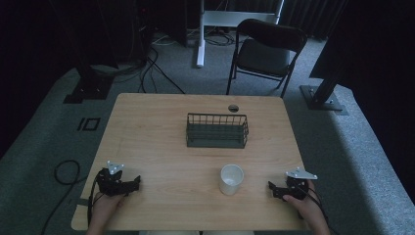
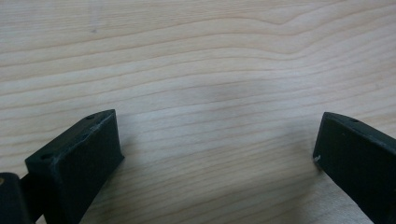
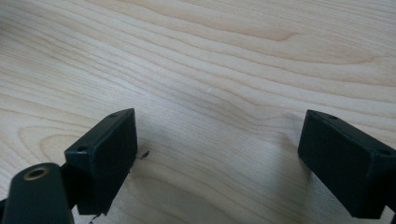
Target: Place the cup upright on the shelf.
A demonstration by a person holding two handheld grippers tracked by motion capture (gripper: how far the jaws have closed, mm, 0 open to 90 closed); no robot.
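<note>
A white cup (image 1: 231, 179) stands upright on the wooden table (image 1: 147, 132), near the front and right of centre. Behind it, a dark wire basket (image 1: 217, 130) sits mid-table. My left gripper (image 1: 137, 182) rests at the front left corner, held by a hand, pointing right. My right gripper (image 1: 270, 188) rests at the front right, pointing left toward the cup, about a hand's width from it. In the left gripper view the gripper (image 2: 219, 149) stands open over bare wood. The right gripper (image 3: 217, 144) in its own view is open too, nothing between its jaws.
A round cable hole (image 1: 233, 107) lies at the table's far edge. Beyond the table stand a black folding chair (image 1: 266, 49), a white desk leg (image 1: 200, 34) and dark stands (image 1: 325, 88). Cables (image 1: 66, 171) trail on the grey carpet at left.
</note>
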